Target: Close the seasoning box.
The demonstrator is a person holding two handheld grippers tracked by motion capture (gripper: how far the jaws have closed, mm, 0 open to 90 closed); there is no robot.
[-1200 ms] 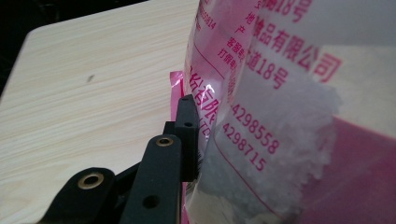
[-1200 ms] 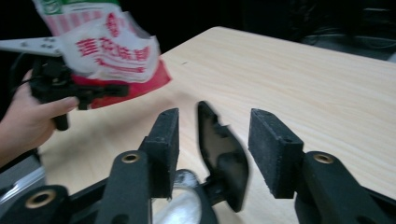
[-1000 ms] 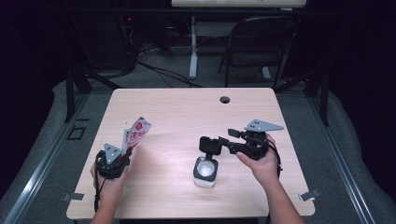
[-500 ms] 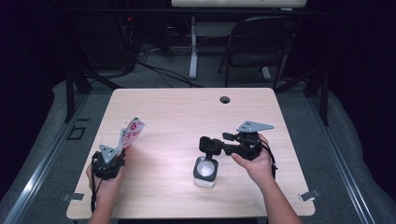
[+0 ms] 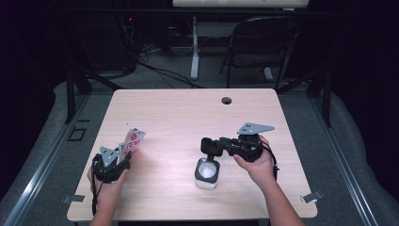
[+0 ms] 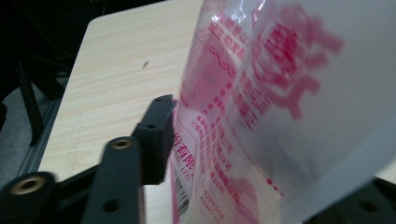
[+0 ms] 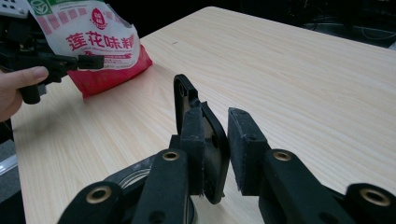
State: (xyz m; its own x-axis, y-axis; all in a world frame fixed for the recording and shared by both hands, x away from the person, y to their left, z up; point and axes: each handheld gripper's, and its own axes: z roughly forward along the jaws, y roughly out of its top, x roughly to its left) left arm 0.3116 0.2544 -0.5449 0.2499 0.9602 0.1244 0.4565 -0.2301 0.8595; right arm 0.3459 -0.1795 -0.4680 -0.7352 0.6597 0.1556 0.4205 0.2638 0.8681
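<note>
Across the wooden table (image 5: 188,113) we have wide bare room through the middle and toward the far edge, where a small round hole (image 5: 227,100) sits well away from the action. Near the left front corner, we see the left gripper (image 5: 117,157) with the red-and-white seasoning packet (image 5: 131,141) standing up between its jaws; they have just been opening, and from the left gripper view one black jaw sits against the packet's side while the other is hidden, so we cannot tell if it's truly pinched. Over on the right, close to the front edge, the right gripper (image 5: 207,147) reaches above the small white jar (image 5: 207,173). Its jaws have just been closing, and a black flip lid (image 7: 205,140) stands upright between them, with a narrow gap showing beside one pad.
</note>
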